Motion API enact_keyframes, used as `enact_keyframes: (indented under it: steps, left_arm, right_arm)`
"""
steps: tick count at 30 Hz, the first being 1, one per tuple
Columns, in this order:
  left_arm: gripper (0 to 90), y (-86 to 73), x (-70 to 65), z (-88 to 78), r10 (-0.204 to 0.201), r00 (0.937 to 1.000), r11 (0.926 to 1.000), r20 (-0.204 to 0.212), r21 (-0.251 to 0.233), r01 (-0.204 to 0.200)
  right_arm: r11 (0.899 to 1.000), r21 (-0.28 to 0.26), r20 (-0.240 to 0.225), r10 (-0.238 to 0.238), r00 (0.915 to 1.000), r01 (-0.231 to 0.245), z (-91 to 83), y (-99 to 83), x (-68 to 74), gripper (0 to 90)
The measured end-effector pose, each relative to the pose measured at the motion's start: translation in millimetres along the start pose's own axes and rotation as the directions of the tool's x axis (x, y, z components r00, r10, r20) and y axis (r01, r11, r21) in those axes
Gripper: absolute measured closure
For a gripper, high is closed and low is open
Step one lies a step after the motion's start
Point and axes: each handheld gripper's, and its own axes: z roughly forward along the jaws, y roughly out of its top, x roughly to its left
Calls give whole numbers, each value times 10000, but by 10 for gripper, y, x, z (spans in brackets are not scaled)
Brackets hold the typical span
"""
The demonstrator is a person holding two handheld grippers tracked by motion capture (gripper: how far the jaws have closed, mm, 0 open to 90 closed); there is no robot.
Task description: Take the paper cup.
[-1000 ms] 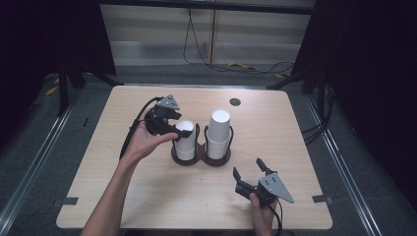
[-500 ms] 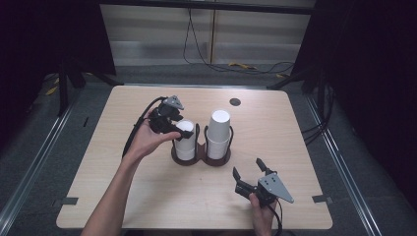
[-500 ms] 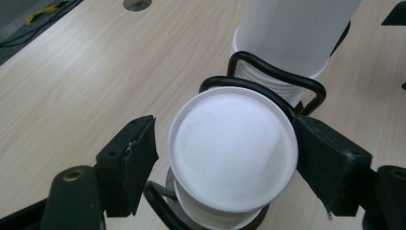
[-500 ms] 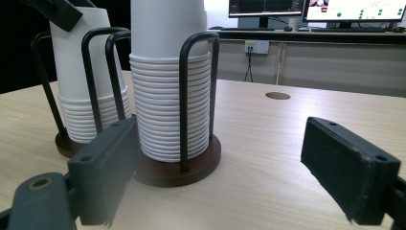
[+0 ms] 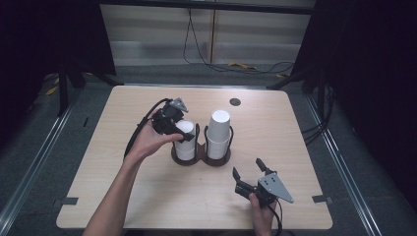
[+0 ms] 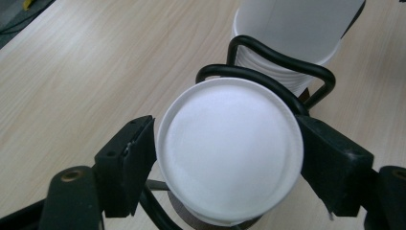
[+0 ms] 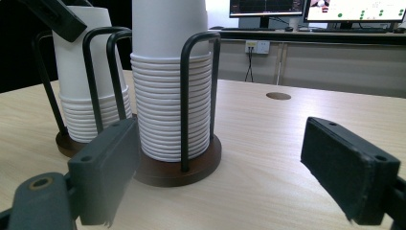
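White paper cups sit upside down in two stacks (image 5: 186,140) (image 5: 218,133) inside a dark wire holder (image 5: 202,156) on the light wooden table (image 5: 295,128). The left gripper (image 5: 169,123) squeezes the top cup of the left stack from both sides. The right gripper (image 5: 248,169) rests near the table's front edge, its jaws wide apart around nothing.

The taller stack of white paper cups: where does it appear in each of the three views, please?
High view: the taller cup stack stands mid-table, on the right side of the double holder.
Left gripper view: top right, behind the shorter stack that the left gripper straddles.
Right gripper view: left of centre, in the nearer wire cage.
Shared landmark: the black wire holder.
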Motion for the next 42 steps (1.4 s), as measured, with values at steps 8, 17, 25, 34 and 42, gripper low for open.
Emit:
enact_keyframes:
  steps: [8,17,25,34,42]
  left_arm:
    - [292,9,17,14,-41,9999,9999,121,162,39]
    - [304,28,3,47,135,9999,9981,96,601,-140]
    - [314,52,-3,25,217,9997,9979,83,601,-221]
    - [321,63,-28,7,152,9999,9992,36,364,-154]
    - [328,62,-6,-69,58,10000,10000,9,7,-58]
  right_arm:
    - [10000,-14,-31,-25,10000,25,3,0,1,133]
    - [10000,13,-39,48,10000,-48,2,0,-6,134]
    - [10000,46,-46,32,10000,-32,5,2,-3,134]
    - [10000,36,-34,26,10000,-26,5,2,-5,134]
    - [10000,33,-23,13,10000,-13,8,3,-6,134]
